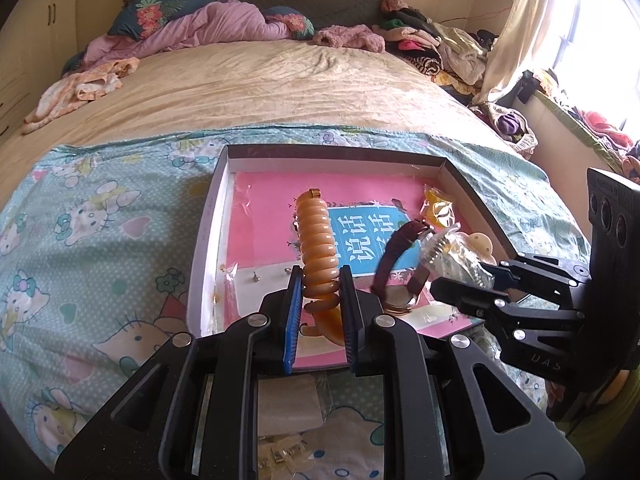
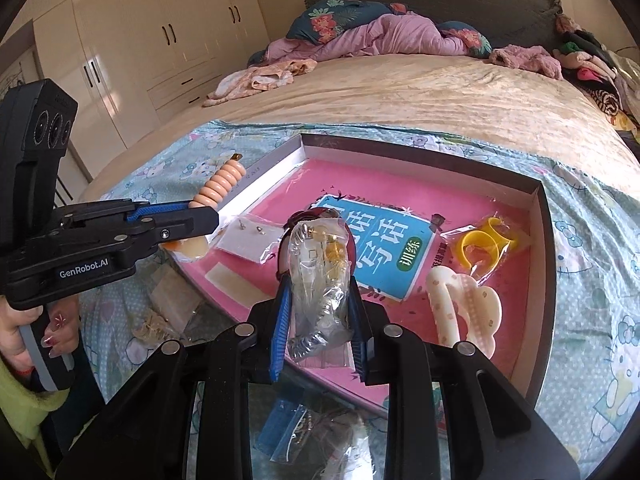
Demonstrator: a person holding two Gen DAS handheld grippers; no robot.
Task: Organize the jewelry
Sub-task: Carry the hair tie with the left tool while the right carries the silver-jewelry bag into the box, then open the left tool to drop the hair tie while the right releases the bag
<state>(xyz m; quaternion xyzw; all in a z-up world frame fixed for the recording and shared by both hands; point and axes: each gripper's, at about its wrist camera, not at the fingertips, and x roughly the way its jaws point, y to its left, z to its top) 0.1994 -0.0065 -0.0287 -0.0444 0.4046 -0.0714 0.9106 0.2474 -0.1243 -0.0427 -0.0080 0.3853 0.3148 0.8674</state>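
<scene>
Gripping orange spiral hair clip (image 1: 318, 248) in left gripper (image 1: 319, 280), long axis pointing away over box (image 1: 460, 172); pinching plastic bag (image 2: 320, 280) in right gripper (image 2: 318, 300).

My left tool (image 2: 202, 216) is matte black plastic with blue ribbed pads, silver screw heads at its joints and white "GenRobot.AI" lettering on the side, and its upright block carries three round lenses. My right tool (image 1: 466, 276) is the same black build, marked "UAS". My sleeve (image 2: 24, 408) is fuzzy yellow-green, and my fingernails carry painted designs.
</scene>
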